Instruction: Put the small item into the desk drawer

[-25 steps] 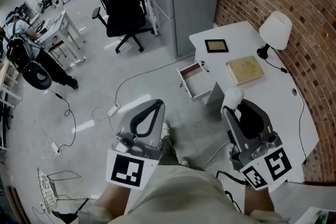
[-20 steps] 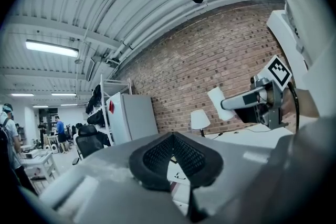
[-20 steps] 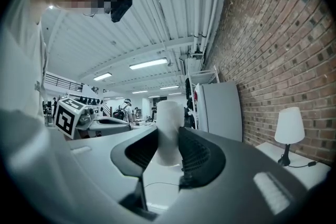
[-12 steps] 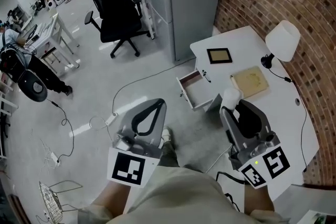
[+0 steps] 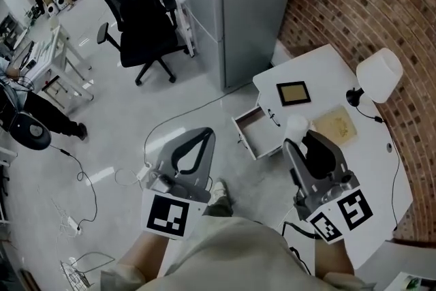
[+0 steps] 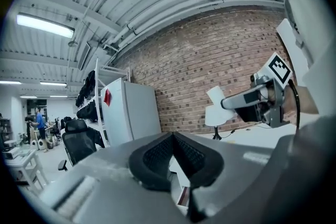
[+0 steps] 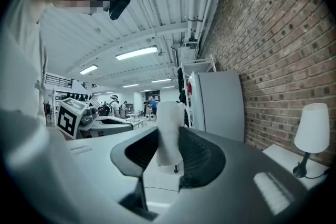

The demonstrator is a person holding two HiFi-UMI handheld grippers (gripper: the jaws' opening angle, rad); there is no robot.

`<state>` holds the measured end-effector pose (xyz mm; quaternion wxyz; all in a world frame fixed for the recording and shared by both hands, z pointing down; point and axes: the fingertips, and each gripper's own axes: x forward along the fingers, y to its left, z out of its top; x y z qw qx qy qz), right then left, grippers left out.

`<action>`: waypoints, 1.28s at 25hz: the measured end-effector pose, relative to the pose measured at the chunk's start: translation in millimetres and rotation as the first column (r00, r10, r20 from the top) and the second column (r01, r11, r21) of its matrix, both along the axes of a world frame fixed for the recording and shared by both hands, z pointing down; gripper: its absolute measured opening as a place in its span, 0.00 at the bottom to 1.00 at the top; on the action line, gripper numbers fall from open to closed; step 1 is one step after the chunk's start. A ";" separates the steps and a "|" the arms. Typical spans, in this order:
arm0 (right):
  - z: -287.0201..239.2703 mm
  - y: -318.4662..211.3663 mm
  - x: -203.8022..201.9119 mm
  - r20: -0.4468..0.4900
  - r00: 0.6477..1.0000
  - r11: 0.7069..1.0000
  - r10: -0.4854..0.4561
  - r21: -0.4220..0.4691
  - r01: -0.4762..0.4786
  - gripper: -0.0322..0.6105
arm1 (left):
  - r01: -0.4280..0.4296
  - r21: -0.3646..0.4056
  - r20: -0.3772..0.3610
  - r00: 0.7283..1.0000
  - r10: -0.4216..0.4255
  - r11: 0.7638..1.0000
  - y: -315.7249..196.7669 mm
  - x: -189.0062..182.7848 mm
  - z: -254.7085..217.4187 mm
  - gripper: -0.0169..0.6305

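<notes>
The right gripper (image 7: 170, 153) has its jaws well apart and closed on the small item (image 7: 169, 126), a white upright roll-like piece; the pads press it from both sides at its lower half, and its top stands out past the jaw tips. The left gripper (image 6: 172, 144) has its jaws together with nothing between them.

The item is in the air, carried by the right gripper; in the head view it shows just beside the open drawer (image 5: 253, 131), over the desk edge from which this drawer is pulled out. It is not yet in the drawer, which looks empty.

I judge the item to be light, and perhaps a little soft, because its surface is matt and the jaws do not seem to strain; whether it is paper, foam or plastic I cannot tell. A hold across its middle, as now, seems right; a hold near one end could let it tip.

On the desk (image 5: 371, 170) I count one dark picture frame (image 5: 293, 93) near the corner next to the drawer, one tan pad (image 5: 338, 125) more to the middle, and one white lamp (image 5: 379, 74) at the edge along the brick wall (image 5: 354, 3). There is one small item, one open drawer, and two grippers.
</notes>
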<state>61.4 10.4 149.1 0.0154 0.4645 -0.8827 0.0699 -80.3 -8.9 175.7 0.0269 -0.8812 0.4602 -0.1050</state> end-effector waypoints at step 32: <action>146.0 -207.6 -17.9 -0.153 0.988 0.957 -0.038 -0.291 -0.009 0.25 | 0.003 -0.230 0.035 0.999 0.005 0.973 -187.9 -4.7 140.3 0.03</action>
